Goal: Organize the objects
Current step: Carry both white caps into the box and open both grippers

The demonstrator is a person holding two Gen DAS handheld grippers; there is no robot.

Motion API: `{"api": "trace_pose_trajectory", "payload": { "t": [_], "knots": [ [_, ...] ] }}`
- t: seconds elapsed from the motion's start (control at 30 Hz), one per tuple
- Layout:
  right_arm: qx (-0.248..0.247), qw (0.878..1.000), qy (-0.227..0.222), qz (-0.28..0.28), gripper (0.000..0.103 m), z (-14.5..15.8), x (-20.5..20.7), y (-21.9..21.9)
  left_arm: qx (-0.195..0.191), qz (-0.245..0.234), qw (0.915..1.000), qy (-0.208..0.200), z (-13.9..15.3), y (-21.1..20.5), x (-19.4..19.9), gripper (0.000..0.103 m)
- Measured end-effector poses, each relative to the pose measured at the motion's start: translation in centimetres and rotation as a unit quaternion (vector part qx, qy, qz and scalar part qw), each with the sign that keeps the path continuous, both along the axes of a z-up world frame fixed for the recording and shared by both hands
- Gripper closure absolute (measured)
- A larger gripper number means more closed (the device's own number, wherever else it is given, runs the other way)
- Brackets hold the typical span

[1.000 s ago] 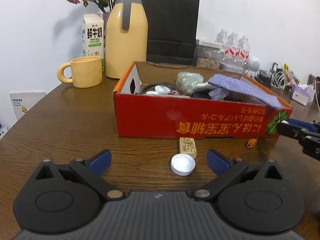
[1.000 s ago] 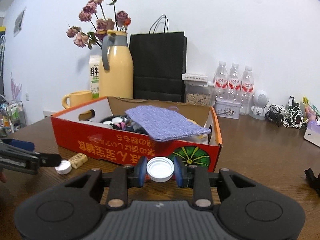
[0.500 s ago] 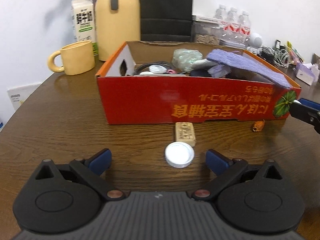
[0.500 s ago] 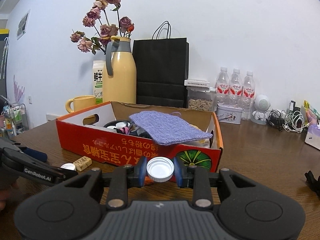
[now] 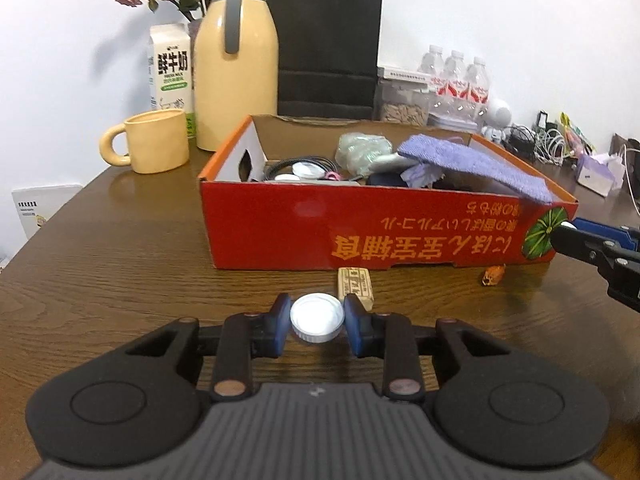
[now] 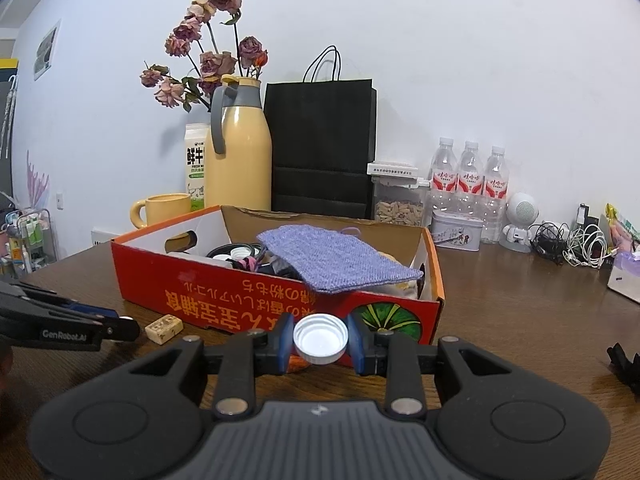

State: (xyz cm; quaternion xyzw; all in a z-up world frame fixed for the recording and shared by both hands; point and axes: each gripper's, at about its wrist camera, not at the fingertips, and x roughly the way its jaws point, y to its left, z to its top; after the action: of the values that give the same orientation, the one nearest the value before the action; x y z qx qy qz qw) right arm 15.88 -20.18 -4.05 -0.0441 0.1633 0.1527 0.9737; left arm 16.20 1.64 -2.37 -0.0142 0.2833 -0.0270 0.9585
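With the red box [image 5: 360, 232] already part-filled, the left tool [image 5: 317, 322] has just closed onto a white cap [image 5: 317, 323] on the surface [image 5: 120, 248], the right tool [image 6: 320, 339] grips another cap [image 6: 320, 340], and a small tan block [image 5: 355, 283] and orange bit [image 5: 493, 276] remain outside.

The purple cloth [image 5: 476, 164] covers much of what lies in the red box [image 5: 360, 224], so the things beneath cannot be named. The right wrist view cuts off a black object [image 6: 624, 364] at its right edge and the left gripper [image 6: 120, 330] at its left. An orange scrap [image 6: 298, 362], perhaps a wrapper, shows only partly behind that gripper's finger. The milk carton [image 6: 195, 168] stands half hidden behind the yellow jug [image 6: 240, 160].
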Motion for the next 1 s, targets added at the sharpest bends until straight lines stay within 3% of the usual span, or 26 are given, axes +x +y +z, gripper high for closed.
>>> {"api": "trace_pose_trajectory", "payload": {
  "t": [0.23, 0.5, 0.73, 1.0],
  "knots": [
    [-0.004, 1.000, -0.016, 0.008, 0.076, 0.3, -0.6, 0.4, -0.001, 0.000, 0.9993, -0.036, 1.6, -0.1, -0.8, 0.074],
    [0.007, 0.998, -0.047, 0.032, 0.076, 3.3, 1.1, 1.6, 0.002, -0.007, 0.9957, -0.092, 5.4, -0.8, 1.1, 0.074],
    [-0.001, 0.997, -0.063, 0.041, 0.076, 5.6, 5.4, 3.9, 0.006, -0.003, 0.9928, -0.119, 7.4, -1.0, 5.1, 0.074],
    [-0.007, 0.998, -0.042, 0.037, 0.076, 5.9, 12.1, 6.3, 0.002, 0.009, 0.9932, -0.116, 7.8, -0.6, 11.2, 0.074]
  ]
}}
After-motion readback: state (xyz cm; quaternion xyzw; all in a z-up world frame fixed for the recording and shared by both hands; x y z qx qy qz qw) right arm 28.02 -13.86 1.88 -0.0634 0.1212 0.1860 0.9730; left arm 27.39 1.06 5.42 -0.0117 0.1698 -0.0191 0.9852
